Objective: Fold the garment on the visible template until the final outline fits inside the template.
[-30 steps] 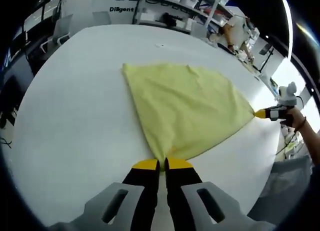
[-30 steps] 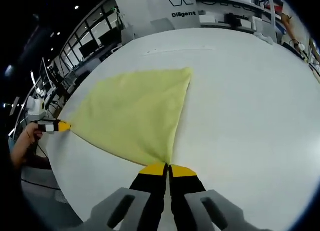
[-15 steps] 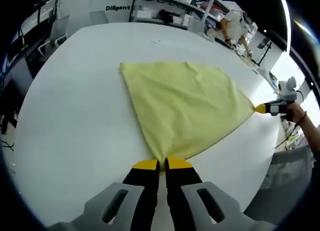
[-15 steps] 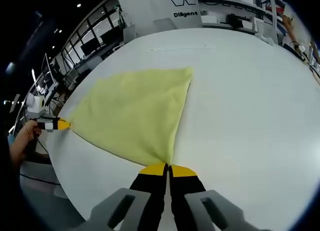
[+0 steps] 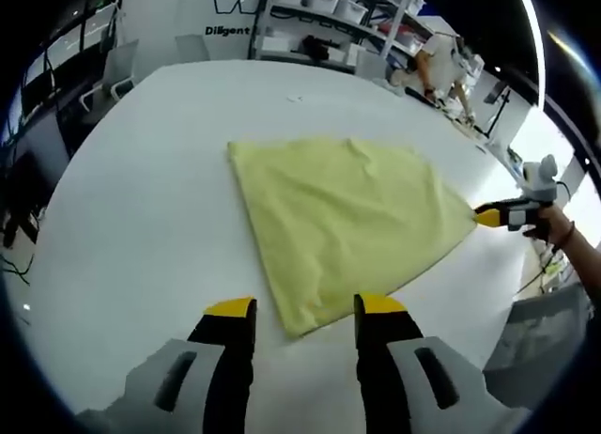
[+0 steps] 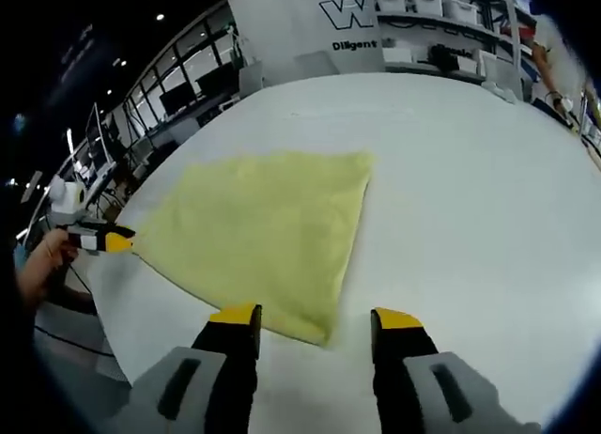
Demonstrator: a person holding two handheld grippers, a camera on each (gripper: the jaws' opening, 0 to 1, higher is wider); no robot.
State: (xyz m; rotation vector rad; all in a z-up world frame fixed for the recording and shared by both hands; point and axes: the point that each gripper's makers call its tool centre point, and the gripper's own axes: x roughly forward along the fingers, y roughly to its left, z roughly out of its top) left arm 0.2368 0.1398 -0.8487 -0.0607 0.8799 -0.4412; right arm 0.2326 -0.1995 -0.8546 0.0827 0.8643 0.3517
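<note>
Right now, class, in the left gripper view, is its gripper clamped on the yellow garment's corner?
No: the left gripper stands open, jaws either side of the yellow garment corner.

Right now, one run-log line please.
left gripper: open | right gripper: open | yellow cloth garment: flat on white table, corners between jaws

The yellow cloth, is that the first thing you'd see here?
Yes. The yellow cloth lies flat in the middle of the white table, folded to a pointed shape. Both claws stand open at its near corners: the left claw and the right claw, each with yellow tips.
</note>
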